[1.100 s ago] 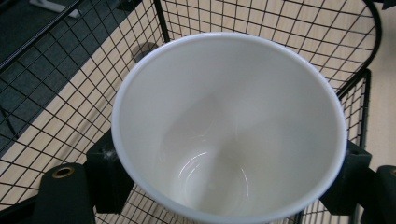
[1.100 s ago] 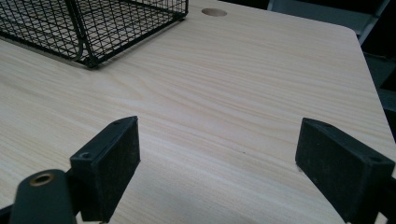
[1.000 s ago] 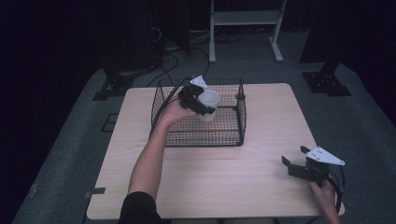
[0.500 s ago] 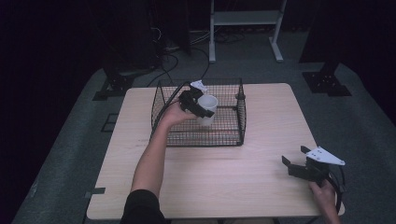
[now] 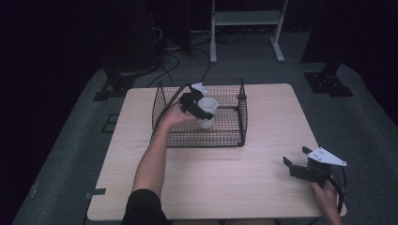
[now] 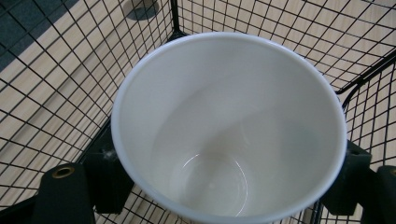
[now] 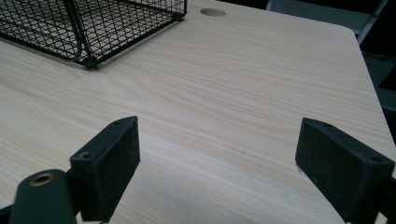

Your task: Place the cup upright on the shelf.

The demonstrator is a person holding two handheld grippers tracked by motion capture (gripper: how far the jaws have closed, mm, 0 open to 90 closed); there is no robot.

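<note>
A white paper cup (image 5: 207, 112) is inside the black wire basket (image 5: 234, 133) at the table's middle back, upright, with my left gripper (image 5: 199, 111) shut on its wall. In the left gripper view the cup's empty inside (image 6: 224, 140) faces the camera, my black jaws pressing its sides, and basket mesh (image 6: 56, 84) lies around and under it. My right gripper (image 5: 300, 164) rests low over the table's front right corner, held by a hand. Its two black pads (image 7: 114, 163) stand wide apart with bare wood between them.
The light wooden table (image 5: 244, 183) has free room in front of the basket and to its right. The basket's near corner (image 7: 88, 60) lies far ahead of the right gripper. Dark floor, cables and a white shelf frame (image 5: 246, 18) lie beyond the table.
My left hand has lowered the cup deeper into the basket. The right gripper has not moved.
</note>
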